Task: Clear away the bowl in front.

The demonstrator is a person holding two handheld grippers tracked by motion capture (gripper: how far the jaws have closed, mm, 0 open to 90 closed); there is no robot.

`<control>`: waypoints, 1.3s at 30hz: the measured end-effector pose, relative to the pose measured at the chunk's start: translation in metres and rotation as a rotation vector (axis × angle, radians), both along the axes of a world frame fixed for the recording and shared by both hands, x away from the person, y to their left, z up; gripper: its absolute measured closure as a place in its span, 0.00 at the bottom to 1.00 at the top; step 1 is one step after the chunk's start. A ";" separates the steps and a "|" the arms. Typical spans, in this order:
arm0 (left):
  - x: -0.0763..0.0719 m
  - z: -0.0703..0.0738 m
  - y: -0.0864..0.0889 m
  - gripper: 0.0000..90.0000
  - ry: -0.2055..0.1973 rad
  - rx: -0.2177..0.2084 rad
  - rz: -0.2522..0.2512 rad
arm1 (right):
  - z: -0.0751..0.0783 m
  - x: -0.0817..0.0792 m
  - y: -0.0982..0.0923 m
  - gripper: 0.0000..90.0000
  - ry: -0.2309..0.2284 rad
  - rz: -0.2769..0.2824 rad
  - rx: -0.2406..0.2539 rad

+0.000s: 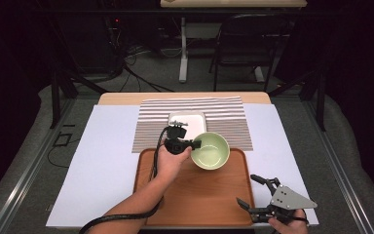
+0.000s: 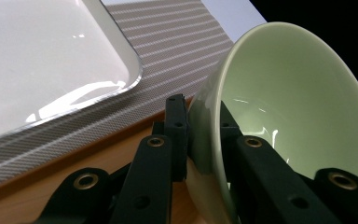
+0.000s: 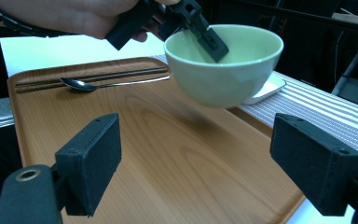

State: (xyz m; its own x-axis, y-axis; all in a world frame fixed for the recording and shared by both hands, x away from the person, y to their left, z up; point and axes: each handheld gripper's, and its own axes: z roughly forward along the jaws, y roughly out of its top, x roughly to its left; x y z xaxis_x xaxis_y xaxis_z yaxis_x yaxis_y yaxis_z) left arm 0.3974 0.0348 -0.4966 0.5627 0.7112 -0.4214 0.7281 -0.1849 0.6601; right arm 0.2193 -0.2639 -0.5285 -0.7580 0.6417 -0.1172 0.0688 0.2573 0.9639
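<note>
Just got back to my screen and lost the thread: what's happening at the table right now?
The person's left tool is clamped on the rim of the pale green ceramic bowl, one jaw inside and one outside, holding it above the far end of the brown wooden tray. A metal spoon and dark chopsticks lie on the tray. A white rectangular dish sits on the striped grey placemat beyond it. The right tool waits open, holding nothing, near the tray's right corner.
</note>
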 end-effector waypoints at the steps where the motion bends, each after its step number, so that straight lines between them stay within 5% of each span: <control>1: -0.002 -0.002 -0.003 0.90 0.011 0.000 -0.012 | 0.000 0.000 0.000 0.18 0.001 0.000 0.000; 15: -0.019 -0.020 -0.034 0.90 0.072 0.009 -0.098 | 0.000 -0.001 0.000 0.17 -0.008 -0.004 0.000; 39: -0.032 -0.040 -0.074 0.90 0.132 -0.003 -0.161 | 0.000 0.000 0.000 0.17 -0.007 -0.009 -0.004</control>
